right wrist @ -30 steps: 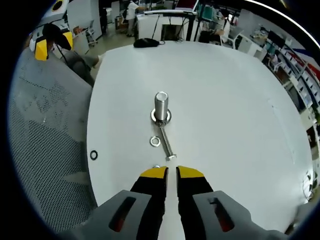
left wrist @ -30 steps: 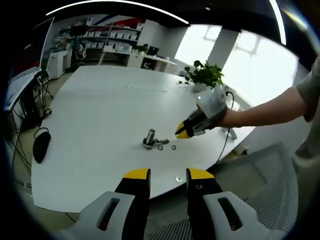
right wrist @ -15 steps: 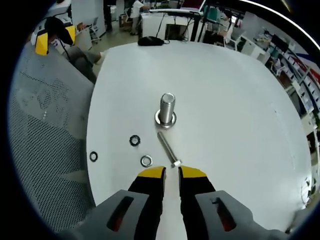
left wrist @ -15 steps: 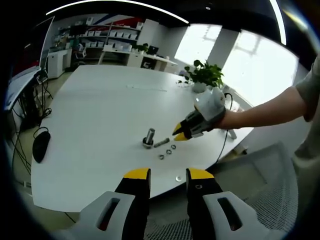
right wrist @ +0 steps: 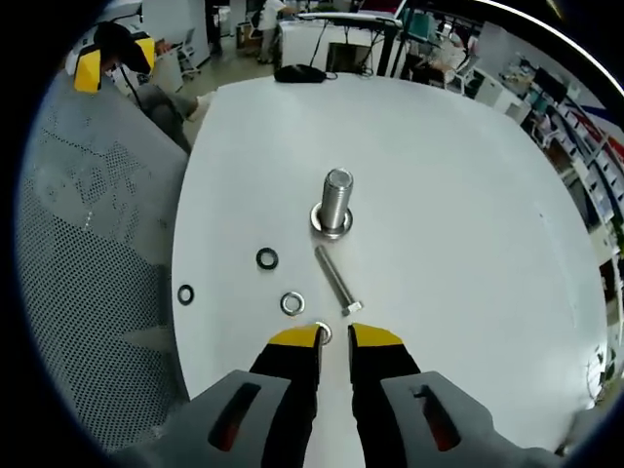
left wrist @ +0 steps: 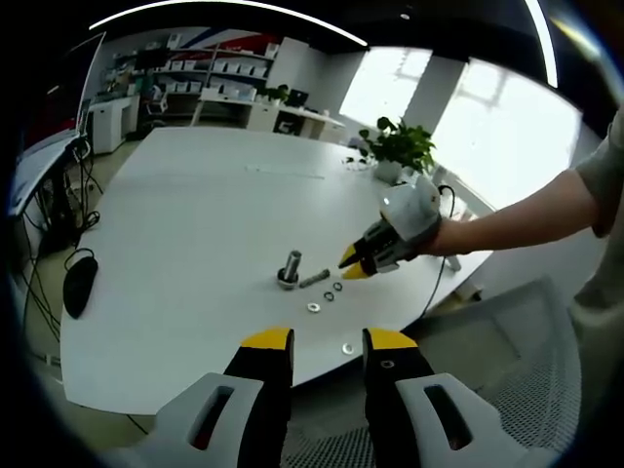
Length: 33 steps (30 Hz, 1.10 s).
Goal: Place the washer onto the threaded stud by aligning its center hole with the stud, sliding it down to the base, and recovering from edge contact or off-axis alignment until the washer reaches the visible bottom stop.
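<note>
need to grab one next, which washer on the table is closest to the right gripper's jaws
The silvery washer lying right at the tips of the right gripper. The other silver one lies a little further out, and the two dark rings further still.

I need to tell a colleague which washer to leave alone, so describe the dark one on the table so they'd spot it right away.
Start at the upright threaded stud on the white table. A bolt lies flat beside it, and the dark washer sits across from that bolt. It is a black ring, unlike the shiny silver washer nearby.
</note>
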Motion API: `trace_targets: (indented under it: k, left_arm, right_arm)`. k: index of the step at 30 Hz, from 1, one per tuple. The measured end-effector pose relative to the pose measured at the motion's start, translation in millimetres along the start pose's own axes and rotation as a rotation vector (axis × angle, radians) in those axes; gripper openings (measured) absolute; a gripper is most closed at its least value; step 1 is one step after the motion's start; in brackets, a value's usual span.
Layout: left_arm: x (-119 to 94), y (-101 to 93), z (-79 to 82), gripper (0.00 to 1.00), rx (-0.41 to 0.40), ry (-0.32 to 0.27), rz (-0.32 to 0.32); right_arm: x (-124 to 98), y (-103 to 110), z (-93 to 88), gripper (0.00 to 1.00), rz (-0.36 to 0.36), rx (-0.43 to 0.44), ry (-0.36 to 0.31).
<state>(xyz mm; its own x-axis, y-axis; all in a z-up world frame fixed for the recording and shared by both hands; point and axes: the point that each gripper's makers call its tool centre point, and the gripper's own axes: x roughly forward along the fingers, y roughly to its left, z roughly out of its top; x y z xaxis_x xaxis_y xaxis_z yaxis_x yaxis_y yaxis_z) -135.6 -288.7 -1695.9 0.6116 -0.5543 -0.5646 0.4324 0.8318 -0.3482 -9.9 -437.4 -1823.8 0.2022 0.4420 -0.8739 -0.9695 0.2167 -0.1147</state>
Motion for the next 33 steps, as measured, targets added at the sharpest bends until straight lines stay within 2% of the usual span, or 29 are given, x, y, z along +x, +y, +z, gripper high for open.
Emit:
trace_targets:
  k: [9,17,33]
  left_arm:
    - [-0.2,1.0,0.6,0.26,0.001,-0.004,0.007]
    - [0.0,1.1,0.7,0.26,0.002,-0.003,0.007]
    - [-0.4,0.0,4.2,0.26,-0.007,-0.024,-0.007]
  right_arm:
    - [-9.9,-7.1,-14.4,0.14,-0.015,0.01,0.024]
    - [-14.1,-7.0,-13.2,0.14,-0.021,0.013,0.019]
    - [6.7,-3.9,18.2,0.15,0.004,-0.01,-0.002]
